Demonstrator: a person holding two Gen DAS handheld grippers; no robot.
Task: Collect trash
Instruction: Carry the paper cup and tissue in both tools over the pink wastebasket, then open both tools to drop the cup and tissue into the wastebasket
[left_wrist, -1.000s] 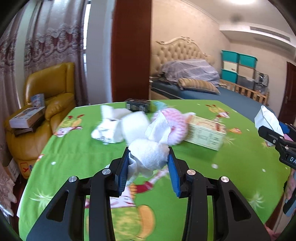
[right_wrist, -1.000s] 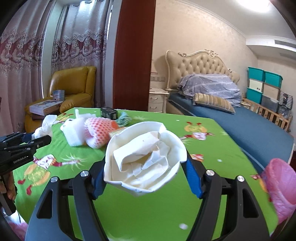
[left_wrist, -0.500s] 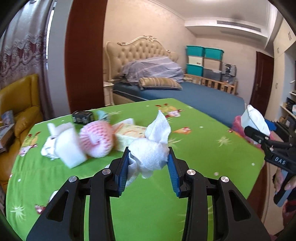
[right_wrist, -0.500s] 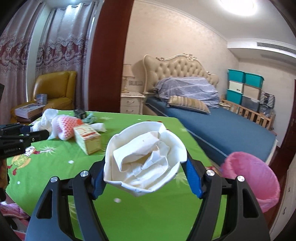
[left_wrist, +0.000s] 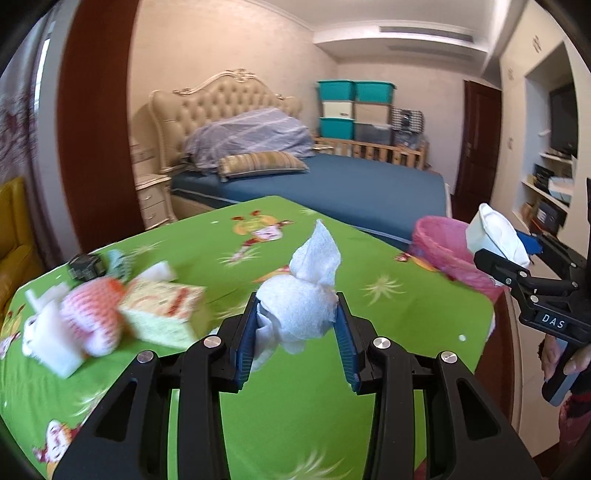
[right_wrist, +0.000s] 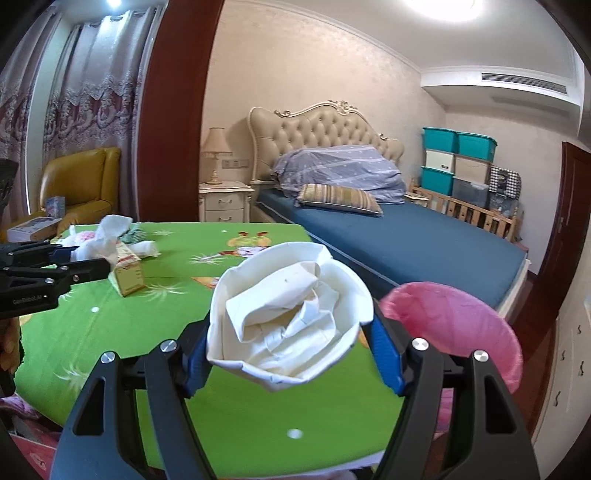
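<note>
My left gripper (left_wrist: 297, 325) is shut on a crumpled white tissue (left_wrist: 301, 299) and holds it above the green table (left_wrist: 295, 406). My right gripper (right_wrist: 291, 345) is shut on a crushed white paper cup (right_wrist: 288, 314) stuffed with paper; the cup also shows in the left wrist view (left_wrist: 495, 236). A bin with a pink bag (right_wrist: 454, 325) stands off the table's right edge, just beyond the cup, and also shows in the left wrist view (left_wrist: 447, 251). My left gripper shows at the left of the right wrist view (right_wrist: 55, 266).
On the table's left lie a yellow-green carton (left_wrist: 162, 314), a pink foam fruit net (left_wrist: 92, 317), white foam pieces (left_wrist: 44, 339) and a small dark box (left_wrist: 85, 266). A bed (right_wrist: 406, 236), nightstand (right_wrist: 225, 199) and yellow armchair (right_wrist: 81, 184) stand behind.
Both grippers have swung to the right with their loads. The pink-bagged bin has come closer and larger in both views; the trash pile has slid to the left.
</note>
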